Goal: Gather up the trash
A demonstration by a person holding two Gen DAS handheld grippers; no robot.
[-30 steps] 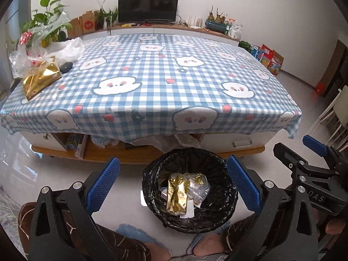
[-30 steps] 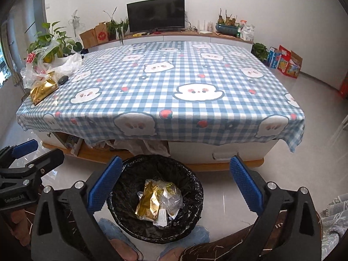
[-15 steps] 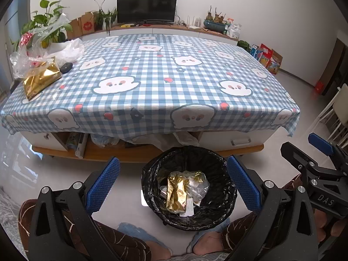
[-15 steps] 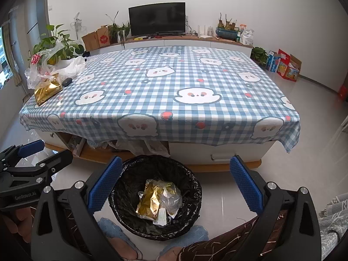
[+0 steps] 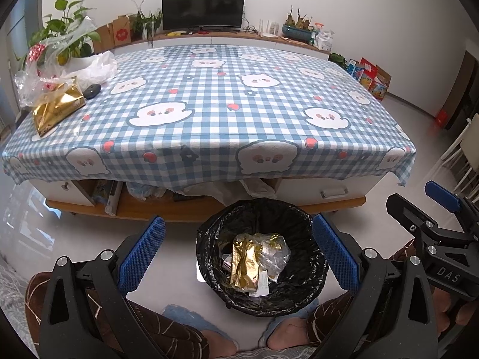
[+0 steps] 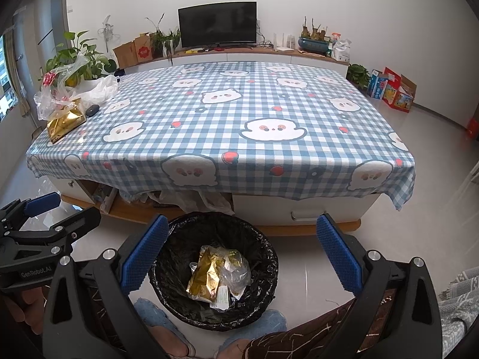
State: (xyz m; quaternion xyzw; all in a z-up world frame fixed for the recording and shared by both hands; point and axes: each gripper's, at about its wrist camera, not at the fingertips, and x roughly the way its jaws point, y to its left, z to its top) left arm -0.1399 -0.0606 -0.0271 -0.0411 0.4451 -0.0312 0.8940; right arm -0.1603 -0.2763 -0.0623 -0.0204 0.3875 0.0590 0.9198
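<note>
- Two gold wrappers are in play: one gold foil bag (image 5: 57, 109) lies at the far-left corner of the table (image 5: 209, 137), under a heap of clear plastic bags (image 5: 45, 71), and another gold wrapper (image 5: 246, 264) already sits in the black-lined trash bin (image 5: 260, 257) on the floor by the table's near edge.
- Both tools hang over the bin with nothing held: the left gripper (image 5: 236, 254) has its jaws spread wide, and so does the right gripper (image 6: 239, 254).
- Risk, as I judge it: the remaining bag is well apart from both grippers, so a long reach across the cloth could drag the checked tablecloth (image 5: 269, 95) or nudge the dark mouse-like object (image 5: 92, 91) lying just beside the bag.
- Slick foil may slip from a shallow pinch, and the clear plastic tangled over it could come along or spill.
- Knocking the potted plant (image 5: 67, 37) behind the heap is another hazard.
</note>
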